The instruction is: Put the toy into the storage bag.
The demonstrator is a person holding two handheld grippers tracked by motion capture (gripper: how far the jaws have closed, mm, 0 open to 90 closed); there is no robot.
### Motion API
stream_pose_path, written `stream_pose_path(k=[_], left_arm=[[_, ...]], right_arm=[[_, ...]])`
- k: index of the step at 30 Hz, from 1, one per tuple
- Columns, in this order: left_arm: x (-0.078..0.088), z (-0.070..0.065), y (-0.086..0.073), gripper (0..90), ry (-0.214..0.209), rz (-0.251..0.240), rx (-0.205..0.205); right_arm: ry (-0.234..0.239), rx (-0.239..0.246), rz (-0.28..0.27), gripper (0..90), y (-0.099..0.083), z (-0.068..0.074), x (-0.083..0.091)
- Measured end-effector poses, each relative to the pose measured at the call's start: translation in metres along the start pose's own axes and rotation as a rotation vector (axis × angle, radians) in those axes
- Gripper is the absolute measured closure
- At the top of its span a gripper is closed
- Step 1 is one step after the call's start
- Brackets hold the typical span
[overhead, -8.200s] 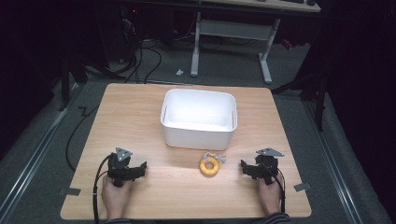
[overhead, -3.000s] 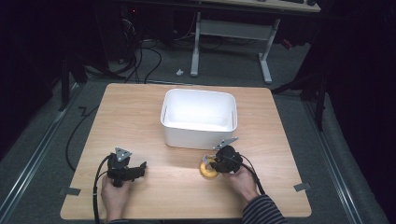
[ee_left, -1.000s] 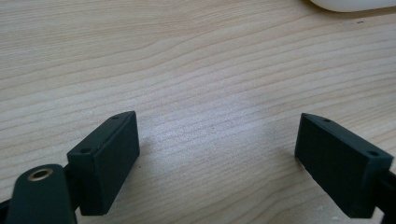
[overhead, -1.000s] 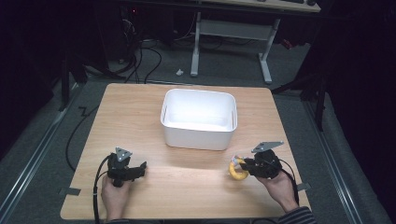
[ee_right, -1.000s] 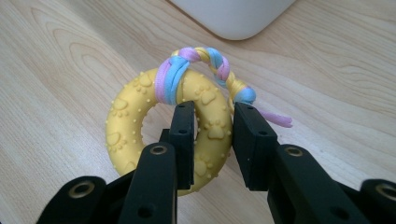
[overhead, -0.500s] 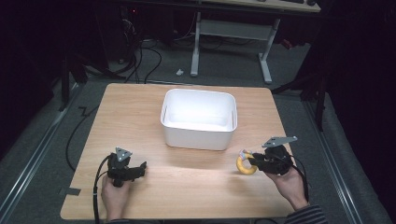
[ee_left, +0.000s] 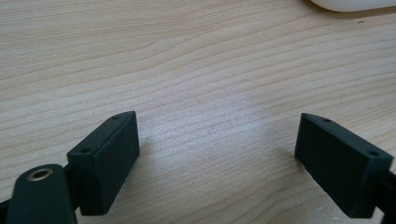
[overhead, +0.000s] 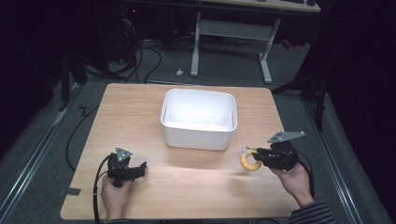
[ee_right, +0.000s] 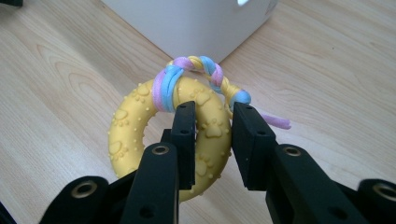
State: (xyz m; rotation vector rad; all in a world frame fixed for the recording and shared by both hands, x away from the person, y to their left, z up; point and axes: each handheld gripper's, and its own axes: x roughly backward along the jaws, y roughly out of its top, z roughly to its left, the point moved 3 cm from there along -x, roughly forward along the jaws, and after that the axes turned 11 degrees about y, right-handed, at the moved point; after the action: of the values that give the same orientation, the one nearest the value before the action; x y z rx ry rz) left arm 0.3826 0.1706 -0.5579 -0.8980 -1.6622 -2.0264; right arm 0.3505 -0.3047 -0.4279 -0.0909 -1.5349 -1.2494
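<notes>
Left gripper (overhead: 140, 166) sits low on the near-left part of the wooden table (overhead: 140, 116), held in my left hand (overhead: 113, 193), with its jaws spread wide and nothing between them. From the left gripper view, the two black jaws (ee_left: 229, 154) frame bare wood grain, and a sliver of the white bin (ee_left: 355, 3) shows far ahead and to one side. A black cable (overhead: 96, 186) trails back from this gripper along my hand.

Ahead of both grippers, roughly between them, stands the white bin (overhead: 198, 137), a rounded rectangular tub, open at the top (its inside looks bare from the high view).

Moving right, the right gripper (overhead: 258, 157) is held in my right hand (overhead: 294, 179), off the right end of the bin and near it. Its jaws are clamped on a yellow ring toy (overhead: 250, 159), which sticks out from the jaw tips toward the left. In the right gripper view, the right gripper (ee_right: 212, 140) pinches one side of the yellow ring toy (ee_right: 135, 130); the ring is studded with small bumps and paw prints and hangs upright, with the table beneath it. A braided cord (ee_right: 201, 70) in pink, blue and yellow is knotted through the ring just beyond the jaw tips. One corner of the bin (ee_right: 196, 23) stands right behind the toy.
</notes>
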Motion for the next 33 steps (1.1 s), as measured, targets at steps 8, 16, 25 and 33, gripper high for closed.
stream_pose_path(k=[8,16,25,33], left_arm=[[0.0,0.0,0.0,14.2,0.0,0.0,0.0],[0.0,0.0,0.0,14.2,0.0,0.0,0.0],[0.0,0.0,0.0,14.2,-0.001,0.0,0.001],[0.0,0.0,0.0,14.2,-0.001,0.0,0.001]], right_arm=[[0.003,0.017,-0.007,71.6,0.015,0.0,0.012],[0.016,0.021,-0.014,71.6,0.031,-0.002,0.018],[0.01,0.052,-0.021,71.5,0.053,0.0,0.024],[0.005,0.055,-0.027,71.6,0.068,-0.002,0.031]])
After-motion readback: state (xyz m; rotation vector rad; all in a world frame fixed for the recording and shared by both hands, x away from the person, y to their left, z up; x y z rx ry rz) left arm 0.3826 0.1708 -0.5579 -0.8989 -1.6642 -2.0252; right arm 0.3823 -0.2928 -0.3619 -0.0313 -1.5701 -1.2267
